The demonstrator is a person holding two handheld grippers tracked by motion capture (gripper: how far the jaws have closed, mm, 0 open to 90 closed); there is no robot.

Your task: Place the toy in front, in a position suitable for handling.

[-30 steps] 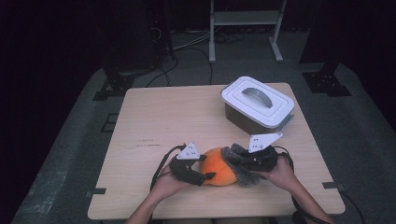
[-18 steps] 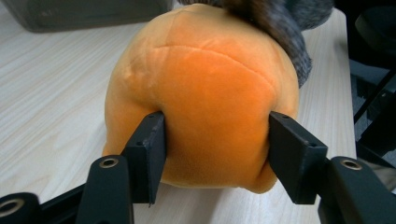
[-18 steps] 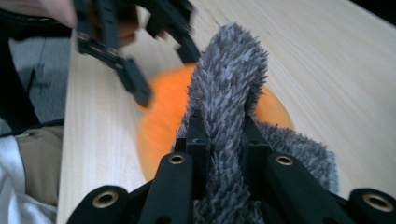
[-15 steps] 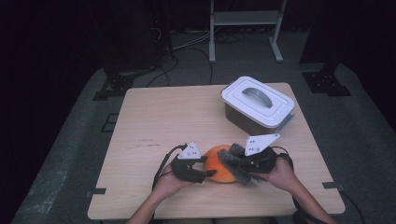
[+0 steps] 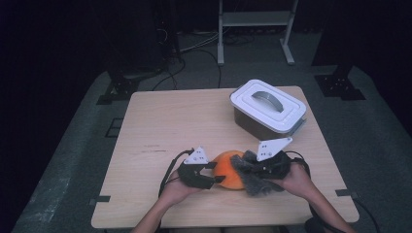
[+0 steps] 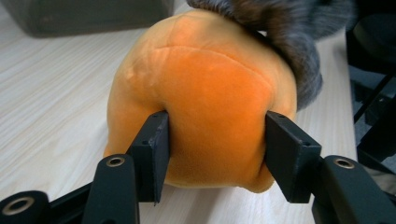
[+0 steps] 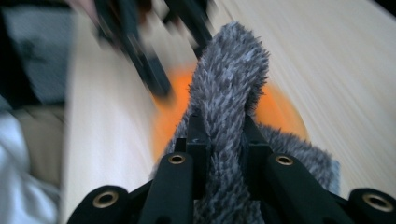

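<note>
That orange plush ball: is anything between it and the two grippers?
Nothing visible. The left gripper has just closed its jaws onto the orange plush ball, pads denting its sides. The right gripper pinches the grey furry cloth draped against it.

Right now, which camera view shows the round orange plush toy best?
The left gripper view: the round orange plush toy appears large and sharp there, squeezed between the left hand-held gripper jaws. The high view shows it small, partly under the grey furry cloth. The right gripper view shows blurred orange behind the cloth.
</note>
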